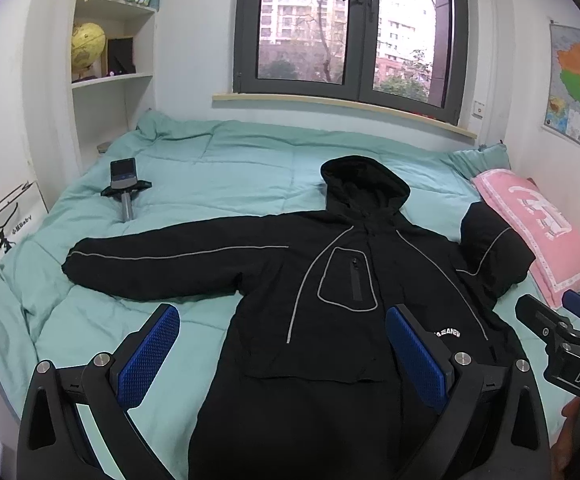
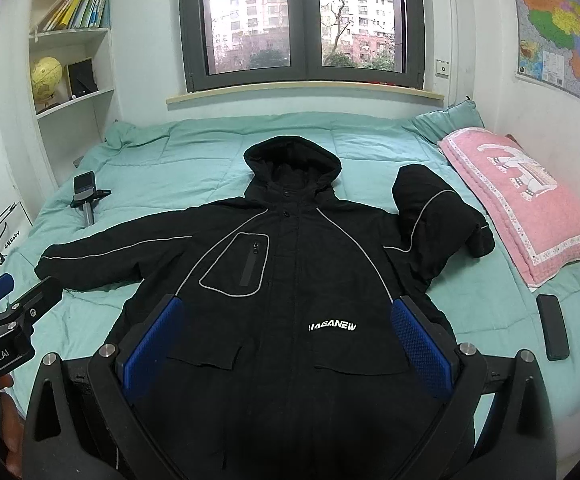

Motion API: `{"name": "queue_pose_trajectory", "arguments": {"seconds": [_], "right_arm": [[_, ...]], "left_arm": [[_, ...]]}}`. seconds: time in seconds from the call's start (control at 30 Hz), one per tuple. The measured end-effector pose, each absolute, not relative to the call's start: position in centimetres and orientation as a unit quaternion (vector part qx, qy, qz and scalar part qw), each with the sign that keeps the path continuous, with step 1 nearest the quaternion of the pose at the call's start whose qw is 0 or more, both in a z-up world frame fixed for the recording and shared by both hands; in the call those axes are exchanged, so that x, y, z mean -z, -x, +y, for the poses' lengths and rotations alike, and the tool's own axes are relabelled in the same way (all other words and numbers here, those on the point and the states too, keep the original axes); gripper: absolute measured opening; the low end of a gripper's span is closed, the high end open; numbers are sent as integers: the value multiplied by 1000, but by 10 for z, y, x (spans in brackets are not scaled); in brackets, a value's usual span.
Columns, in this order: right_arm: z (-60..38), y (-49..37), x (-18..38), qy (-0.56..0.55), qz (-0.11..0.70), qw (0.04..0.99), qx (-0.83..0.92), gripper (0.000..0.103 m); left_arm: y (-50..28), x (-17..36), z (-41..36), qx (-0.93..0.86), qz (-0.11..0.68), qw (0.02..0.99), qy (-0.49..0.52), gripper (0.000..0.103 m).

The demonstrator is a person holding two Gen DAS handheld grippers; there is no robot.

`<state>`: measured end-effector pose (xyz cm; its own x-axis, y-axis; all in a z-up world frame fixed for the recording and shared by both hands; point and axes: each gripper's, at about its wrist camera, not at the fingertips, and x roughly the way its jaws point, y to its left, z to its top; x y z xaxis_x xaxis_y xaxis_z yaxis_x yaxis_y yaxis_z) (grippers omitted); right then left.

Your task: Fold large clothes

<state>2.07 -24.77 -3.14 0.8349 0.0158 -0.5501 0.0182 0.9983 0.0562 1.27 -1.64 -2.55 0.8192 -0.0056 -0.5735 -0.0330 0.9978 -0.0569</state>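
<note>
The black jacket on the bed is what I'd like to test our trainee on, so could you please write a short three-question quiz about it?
1. True or false: both sleeves of the black jacket lie stretched out flat.
2. Multiple choice: the pink pillow lies (A) under the hood, (B) beside the bent sleeve, (C) on the shelf.
3. Fill in: the left tool and the right tool are both ____, holding nothing.

Key:
1. False: one sleeve is stretched out, the other is bent upward.
2. B.
3. Open.
</note>
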Motion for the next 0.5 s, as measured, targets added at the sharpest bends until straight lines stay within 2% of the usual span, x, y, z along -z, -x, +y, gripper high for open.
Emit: {"name": "queue_pose_trajectory", "arguments": {"seconds": [0.5], "right_arm": [[-235, -20, 32, -9, 283, 959, 5, 103]], "left_arm": [[-19, 30, -8, -9, 314, 948, 44, 102]]}}
